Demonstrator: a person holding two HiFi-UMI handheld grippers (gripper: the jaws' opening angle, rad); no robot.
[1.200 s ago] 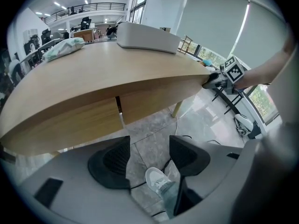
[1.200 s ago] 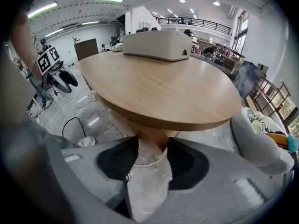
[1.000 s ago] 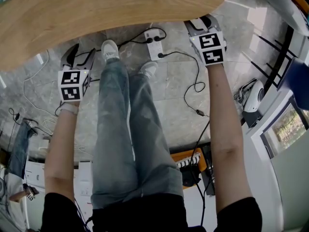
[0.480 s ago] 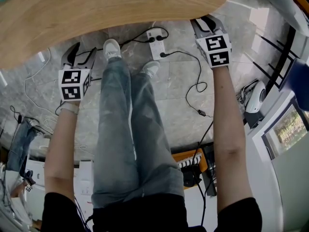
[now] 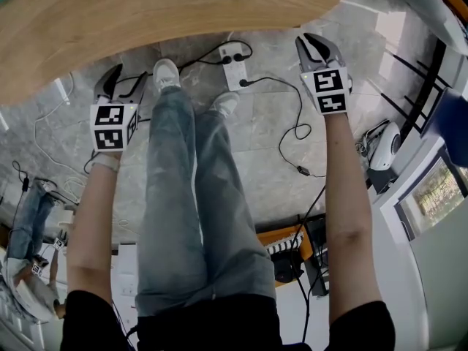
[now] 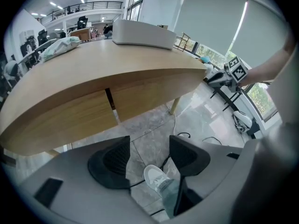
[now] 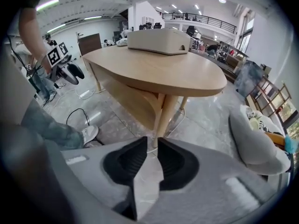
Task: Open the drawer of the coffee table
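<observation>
Fingers [image 6: 112,162] of grey left gripper [image 6: 149,149]: apart, nothing between them.
Right gripper [image 7: 150,148]: grey fingers closing, almost together, empty.
Desk [image 5: 183,13]: pale oval wooden top, just beyond both grippers.
Drawer [image 6: 145,94]: pale wooden front under desk top, shut.

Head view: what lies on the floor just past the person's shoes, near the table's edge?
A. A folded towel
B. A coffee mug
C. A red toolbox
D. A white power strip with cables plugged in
D: a white power strip with black cables plugged into it lies on the grey floor, just beyond the nearer shoe.
</observation>
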